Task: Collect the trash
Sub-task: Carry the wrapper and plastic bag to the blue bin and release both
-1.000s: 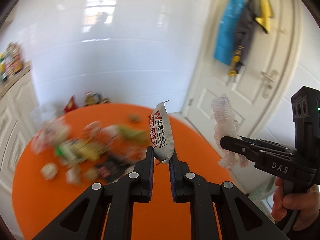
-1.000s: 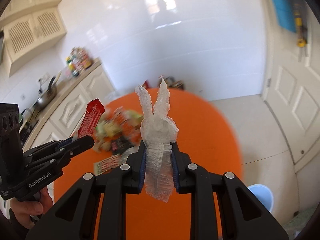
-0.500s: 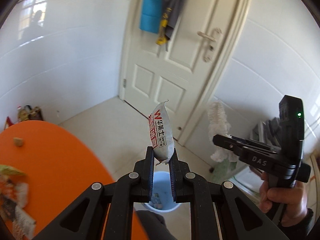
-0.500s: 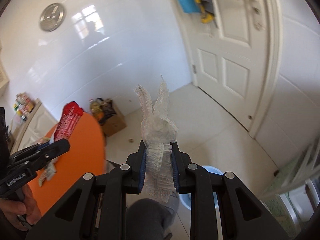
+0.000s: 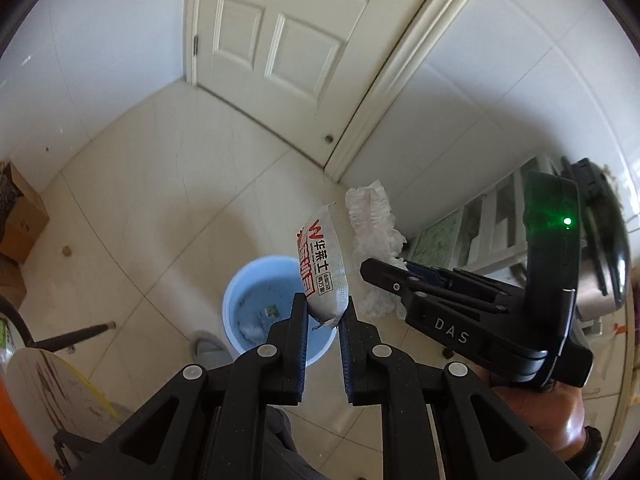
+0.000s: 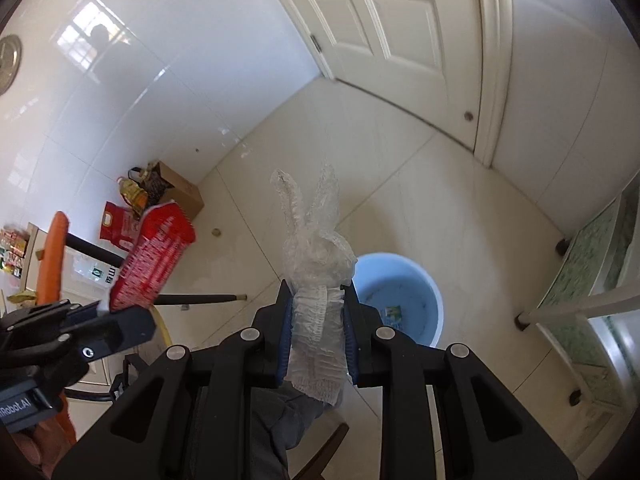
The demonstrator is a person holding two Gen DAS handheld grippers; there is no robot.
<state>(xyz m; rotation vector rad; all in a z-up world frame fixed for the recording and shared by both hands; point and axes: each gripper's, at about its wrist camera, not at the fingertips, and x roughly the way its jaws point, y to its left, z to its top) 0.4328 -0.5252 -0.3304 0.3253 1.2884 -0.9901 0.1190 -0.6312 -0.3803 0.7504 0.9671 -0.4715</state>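
Left tongs [image 5: 324, 316] hide the near rim of the blue bin [image 5: 240, 300]; the bits inside it are too small to identify. Lower end of the snack packet [image 5: 322, 270] is hidden between the pads. Plastic wrap [image 6: 316, 264] covers part of the bin rim in the right wrist view, its tail hidden behind the right tongs [image 6: 316, 316]. Orange surface [image 5: 12, 432] cut off at the left edge. Door [image 5: 288, 40] cut off at the top, edges blurred. Shelf [image 6: 592, 280] cut off on the right, contents unreadable.
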